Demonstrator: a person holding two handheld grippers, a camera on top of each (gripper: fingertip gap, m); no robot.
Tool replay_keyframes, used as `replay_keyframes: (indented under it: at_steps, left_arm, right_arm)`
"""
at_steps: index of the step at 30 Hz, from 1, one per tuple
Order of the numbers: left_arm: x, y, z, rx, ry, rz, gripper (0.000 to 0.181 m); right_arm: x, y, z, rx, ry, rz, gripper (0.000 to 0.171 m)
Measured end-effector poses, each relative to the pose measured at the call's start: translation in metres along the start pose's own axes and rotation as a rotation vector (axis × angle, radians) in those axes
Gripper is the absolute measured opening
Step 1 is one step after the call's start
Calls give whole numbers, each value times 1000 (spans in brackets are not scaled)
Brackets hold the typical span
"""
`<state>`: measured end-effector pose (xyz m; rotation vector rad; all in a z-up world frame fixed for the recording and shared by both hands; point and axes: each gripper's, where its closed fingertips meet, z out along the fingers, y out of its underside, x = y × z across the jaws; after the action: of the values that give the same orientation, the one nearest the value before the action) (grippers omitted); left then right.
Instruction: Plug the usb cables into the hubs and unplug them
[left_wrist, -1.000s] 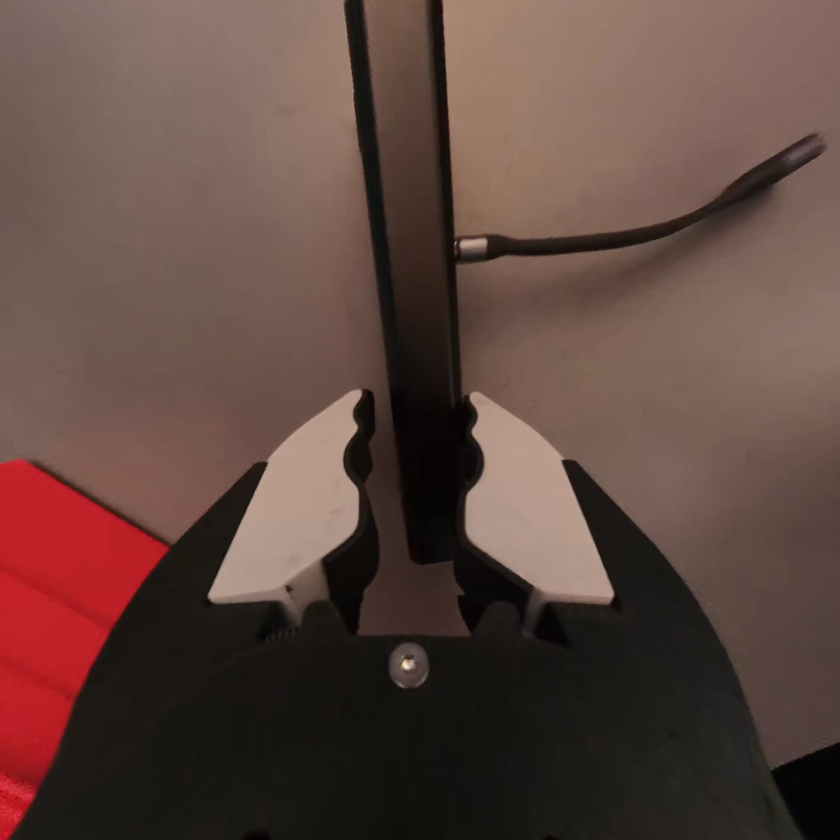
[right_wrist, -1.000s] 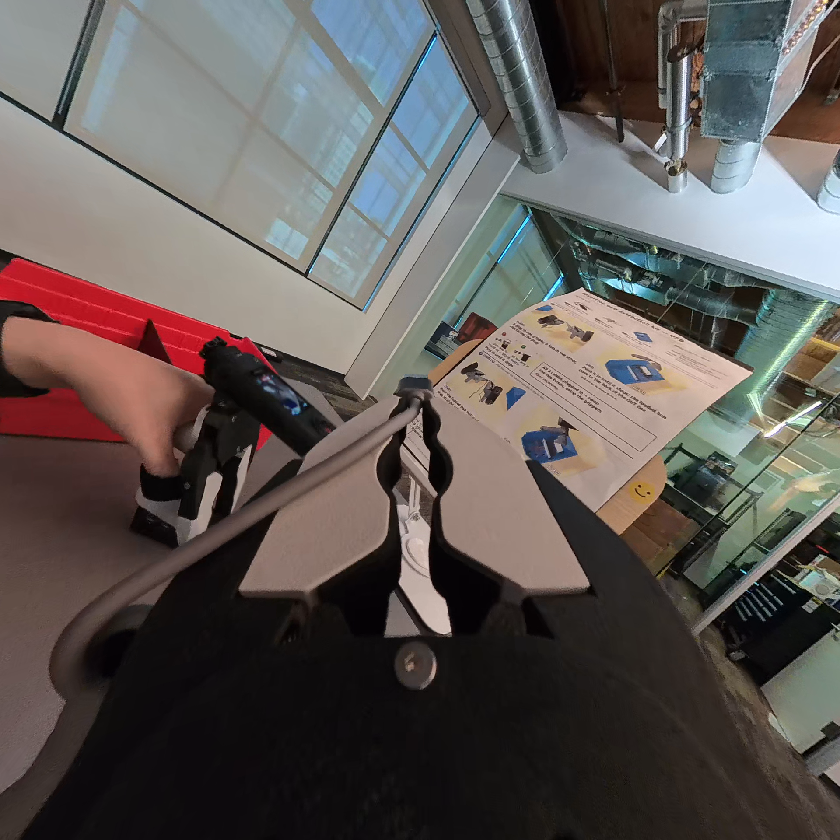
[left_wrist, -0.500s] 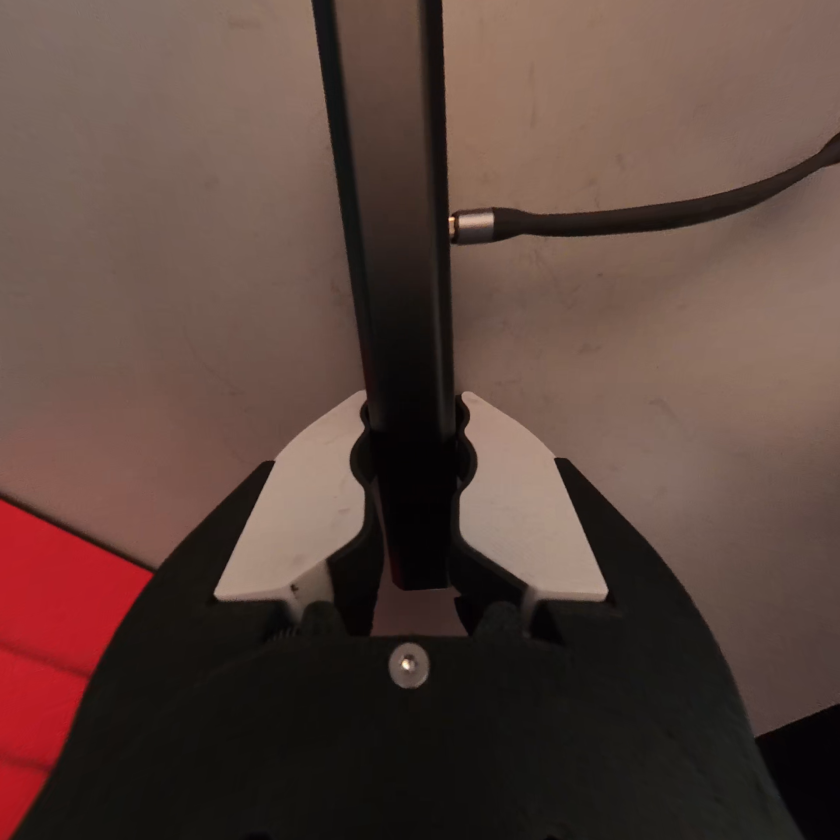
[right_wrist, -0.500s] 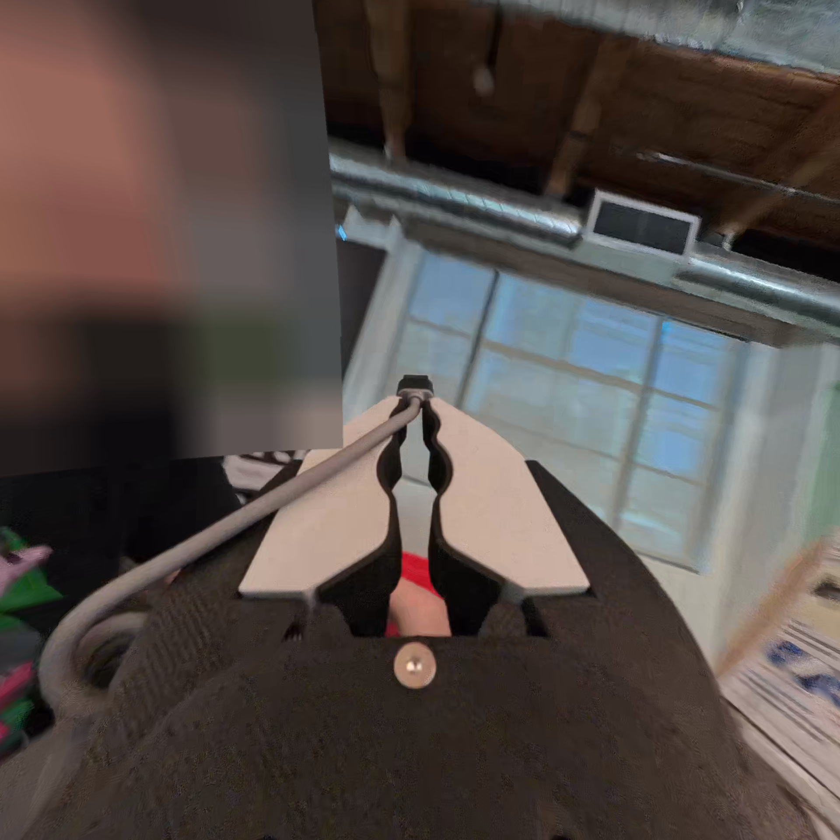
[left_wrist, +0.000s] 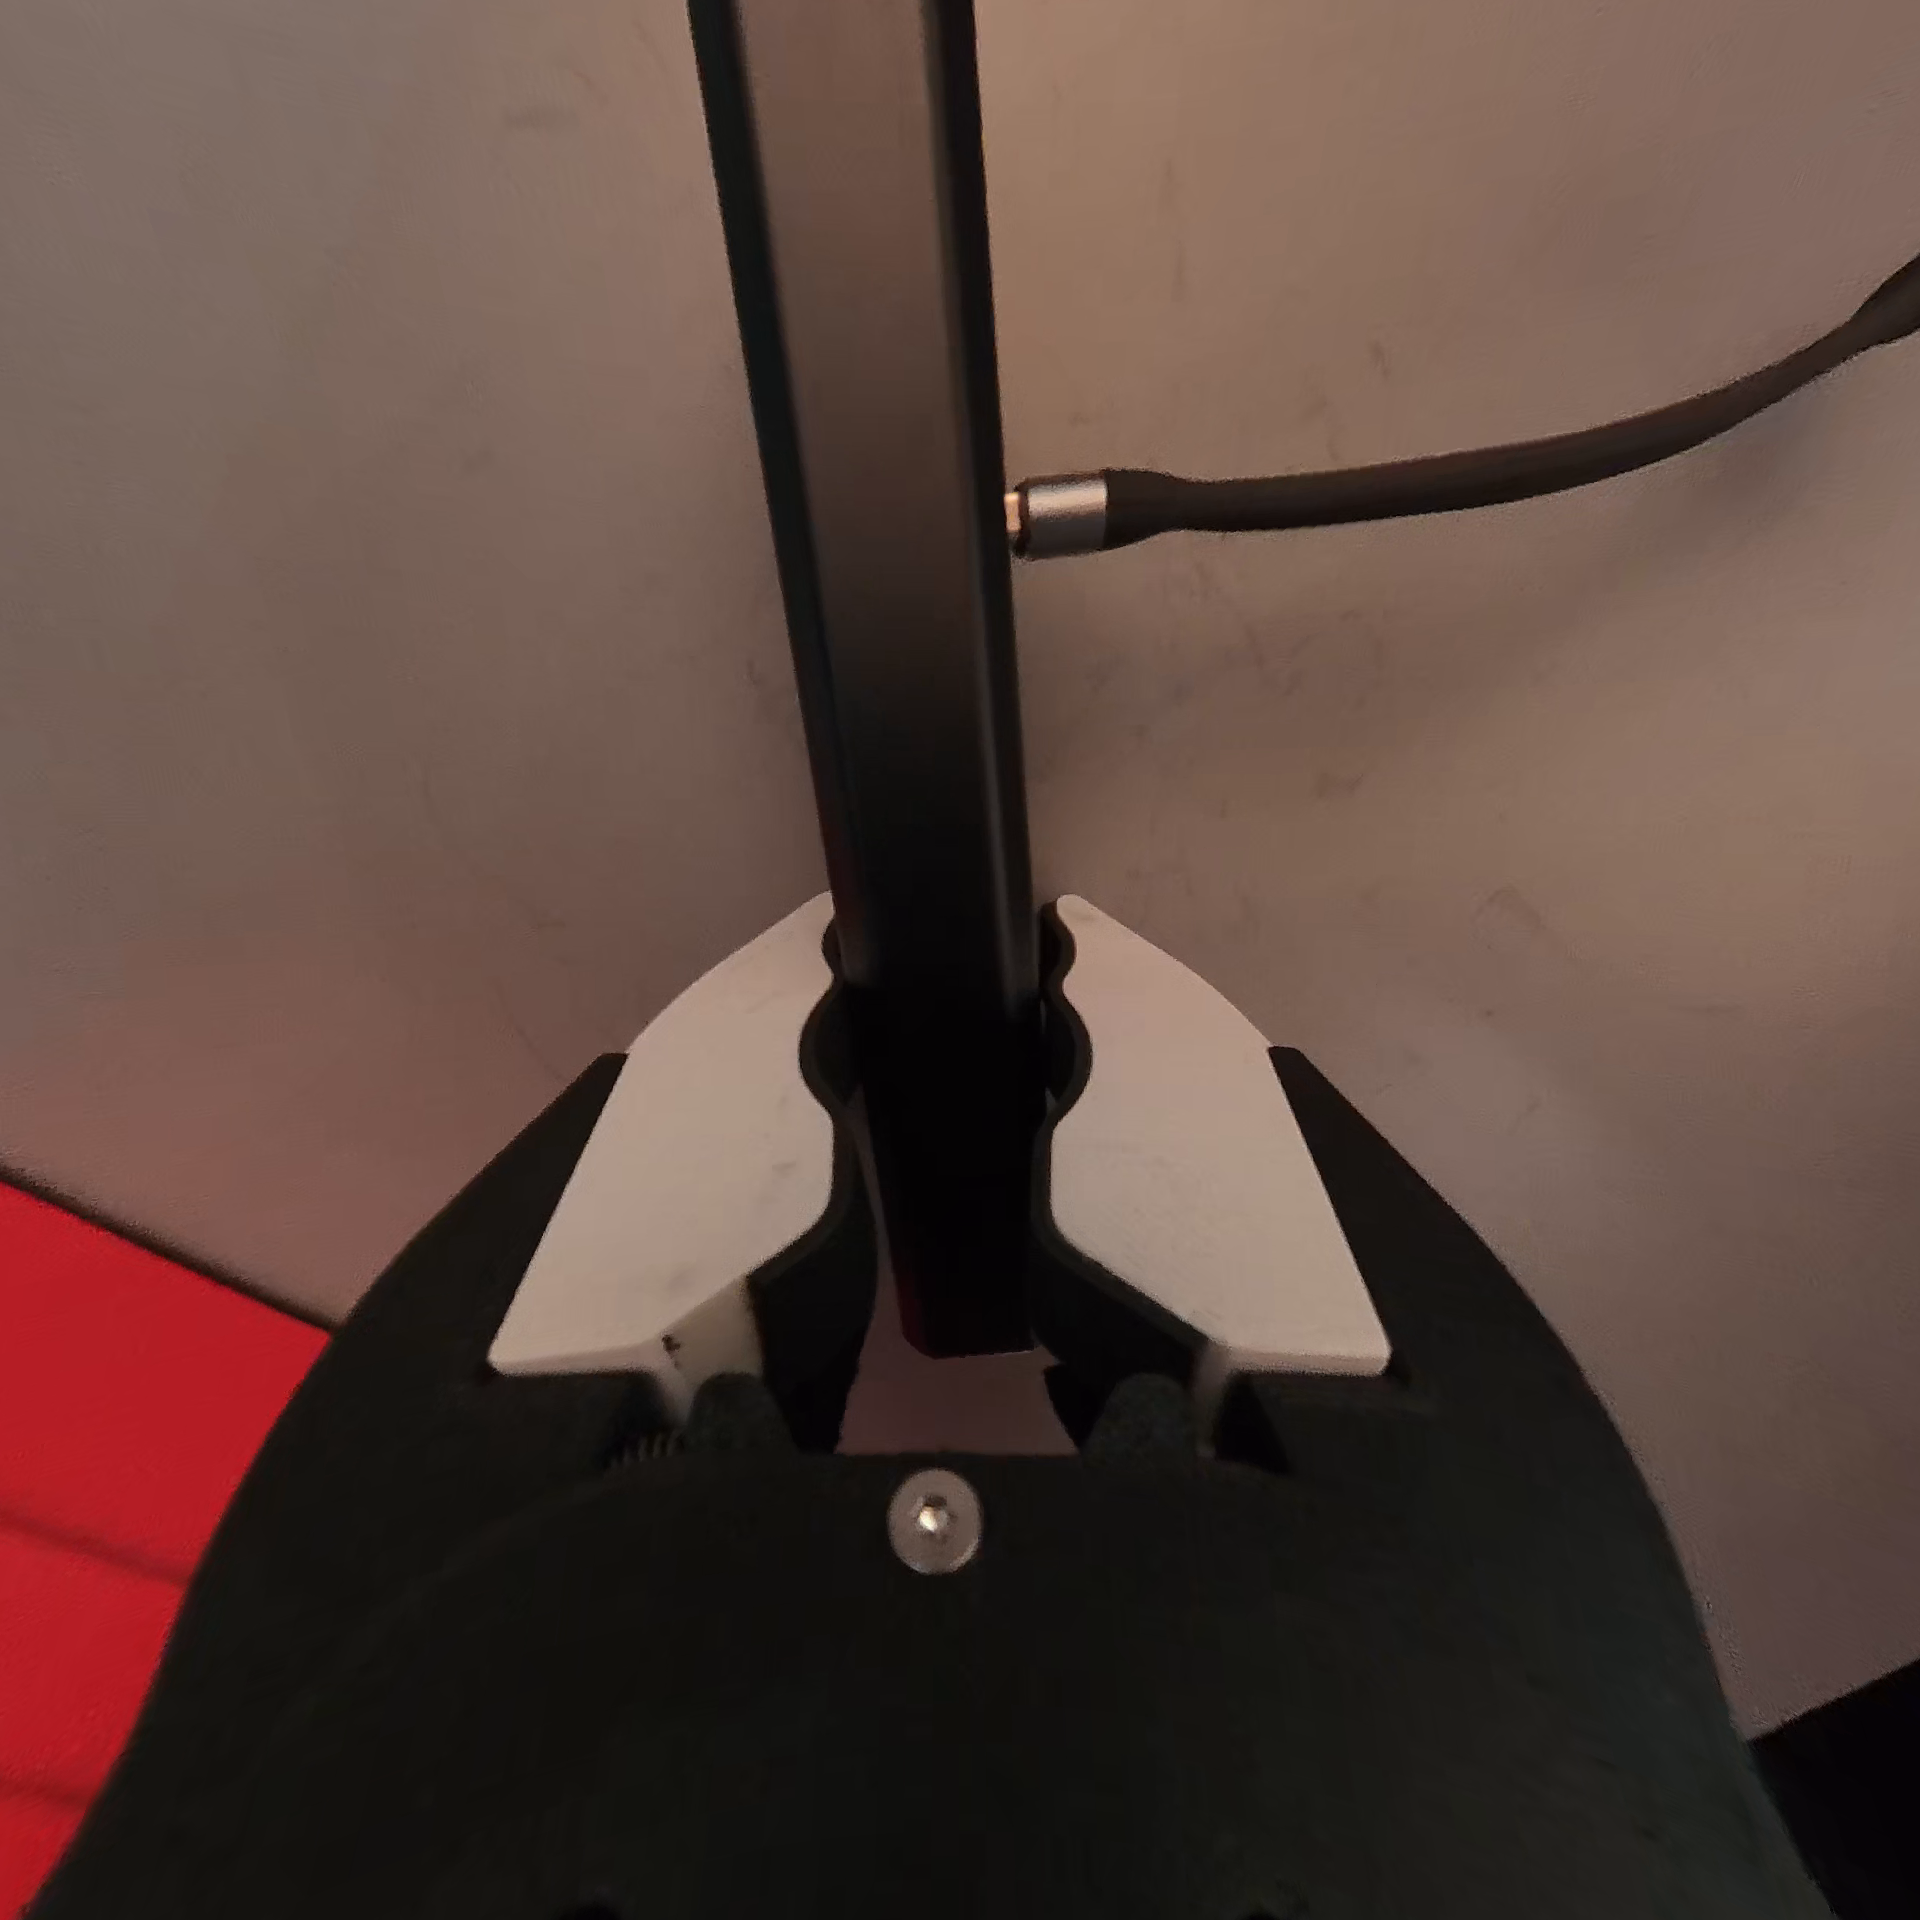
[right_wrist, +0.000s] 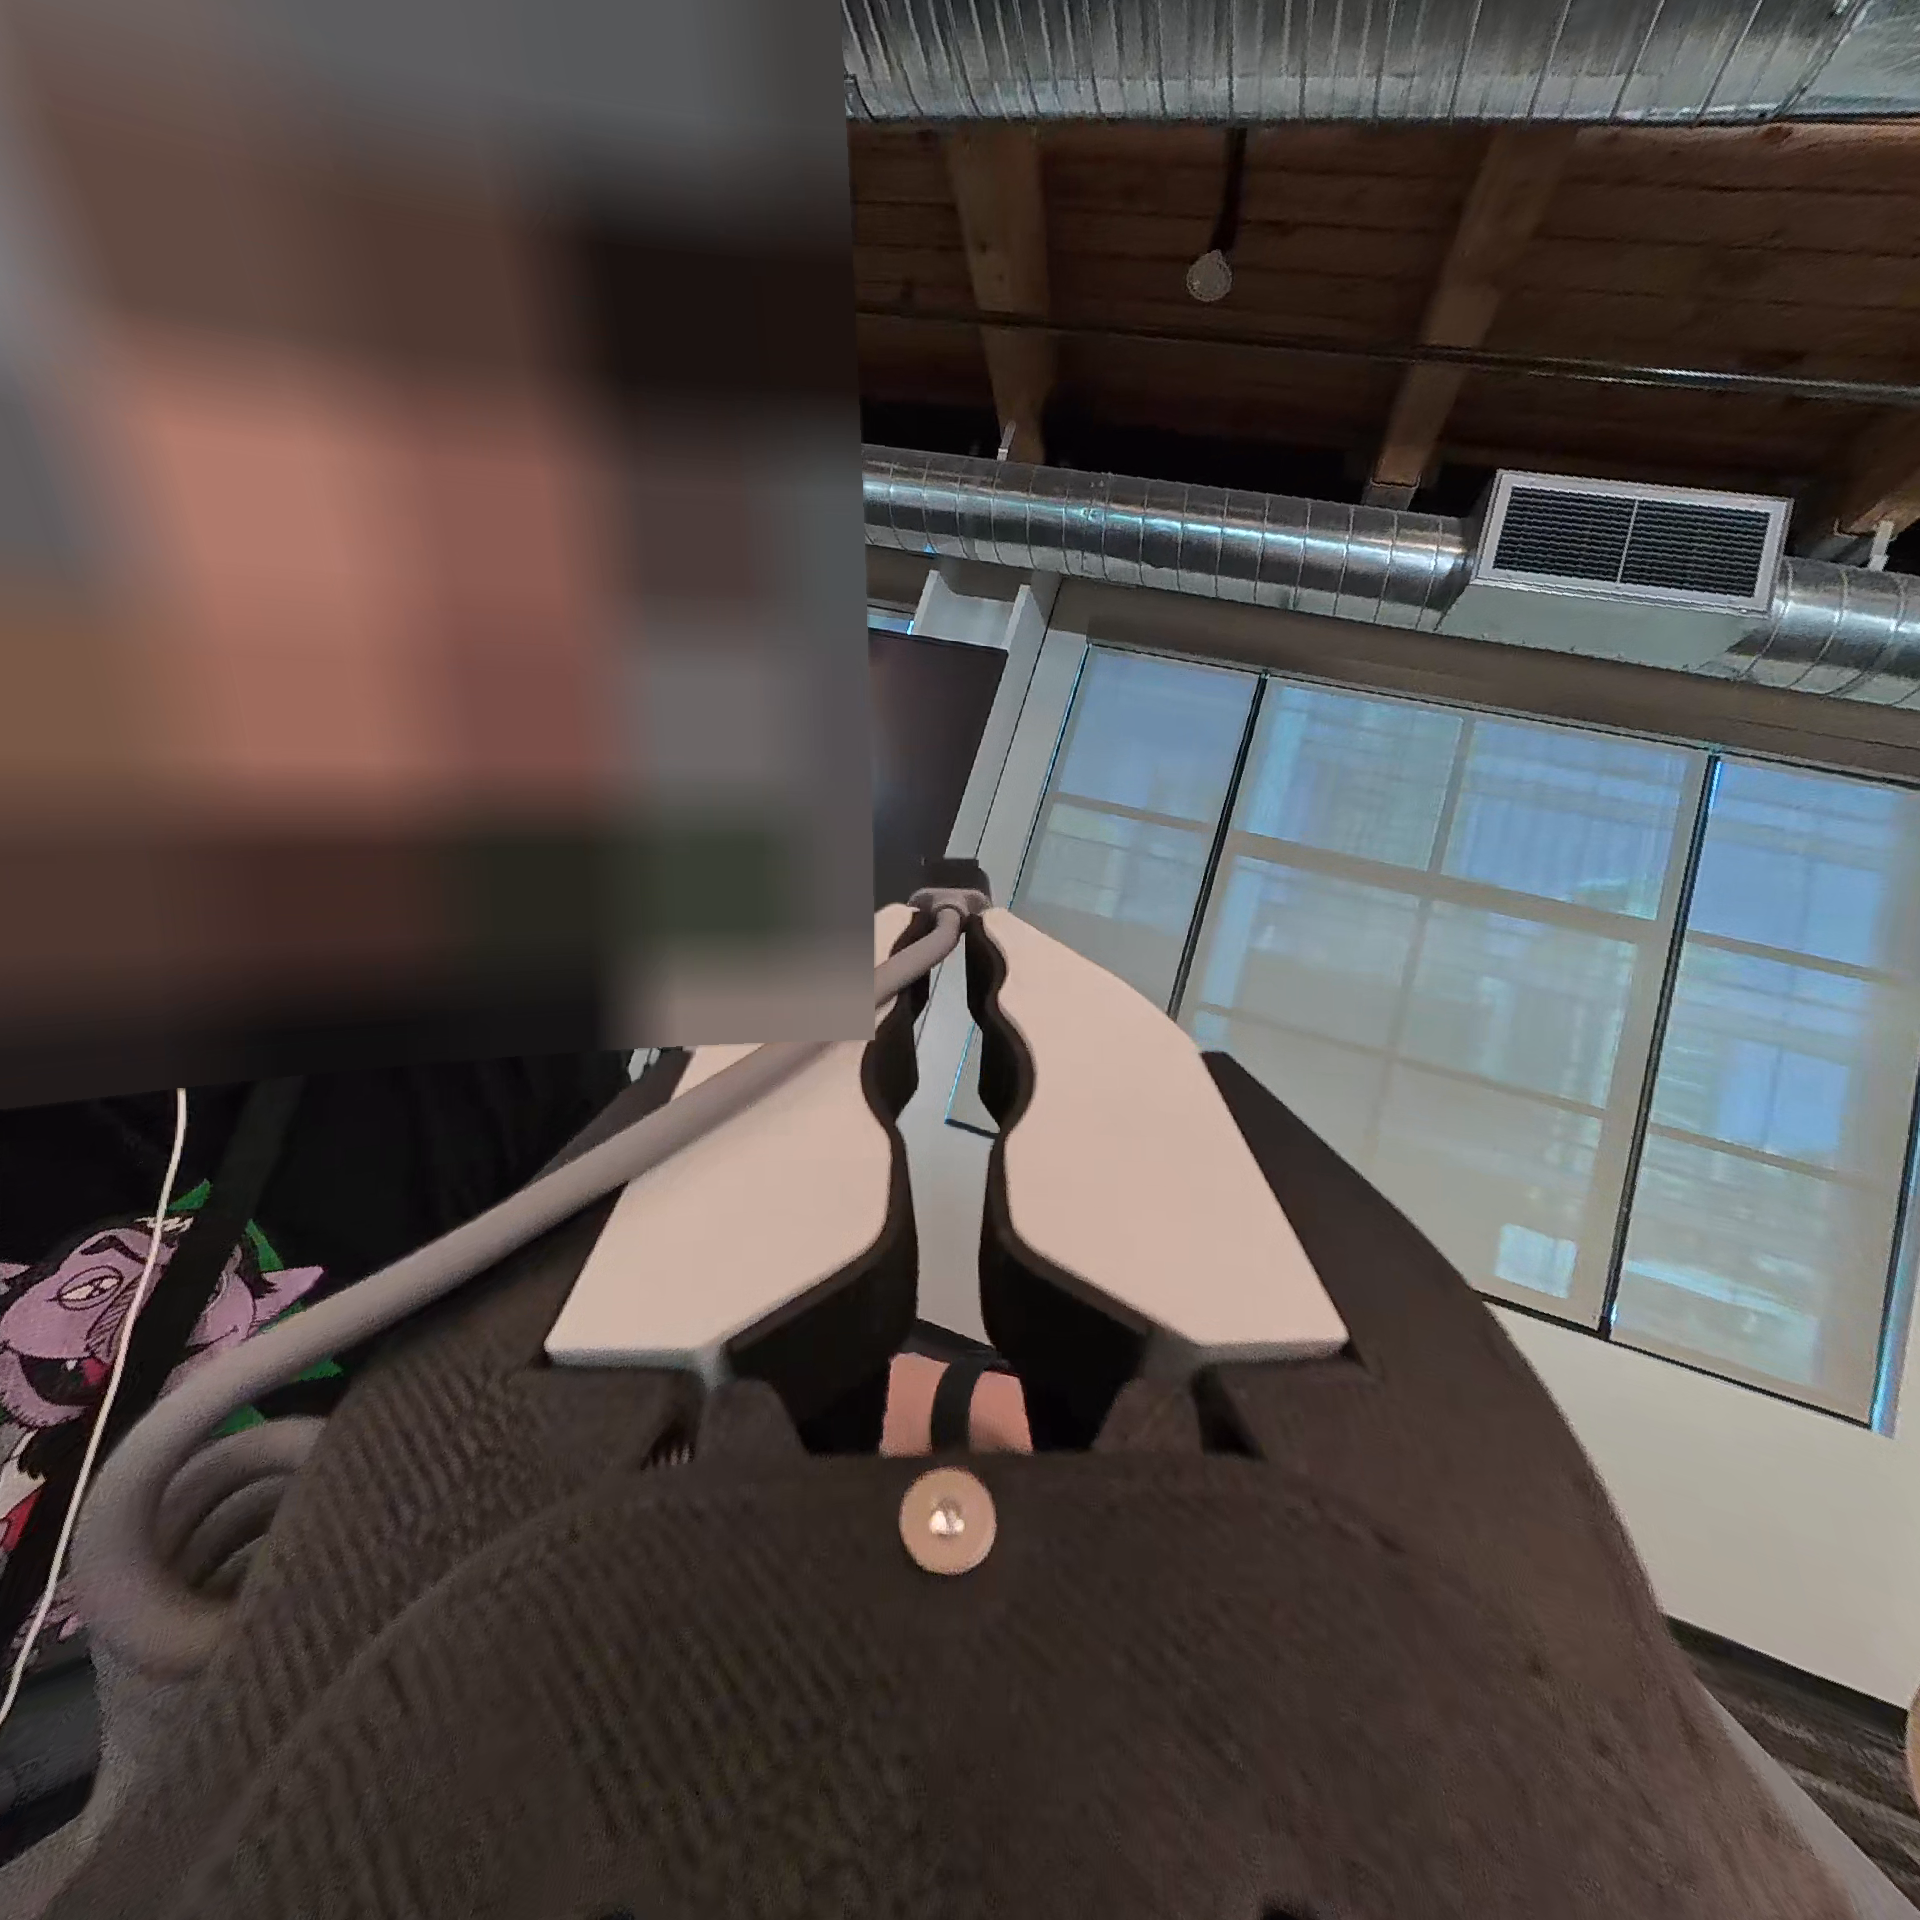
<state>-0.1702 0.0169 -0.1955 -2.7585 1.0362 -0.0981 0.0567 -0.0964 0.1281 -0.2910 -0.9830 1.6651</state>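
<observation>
Tightening left gripper (left_wrist: 940, 925), hub (left_wrist: 873, 499) deeper.

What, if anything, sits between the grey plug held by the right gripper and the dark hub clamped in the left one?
That cannot be settled: no view shows both. The right gripper, shut on the grey cable, points toward ceiling and windows. The left gripper clamps the hub, whose right edge already carries a black cable.

Left wrist view is dim and warm-tinted; right wrist view is daylit from the windows (right_wrist: 1455, 987), edges motion-blurred.
</observation>
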Motion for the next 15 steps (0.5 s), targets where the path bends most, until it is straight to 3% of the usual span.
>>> replay_keyframes:
  at_steps: [9,15]
  left_arm:
    - [0,0,0,-26,6,2,30]
    - [1,-1,-1,-16,70,-32,30]
  right_arm:
    - [6,3,-1,-55,41,-33,7]
    - [17,23,-1,-186,114,-87,7]
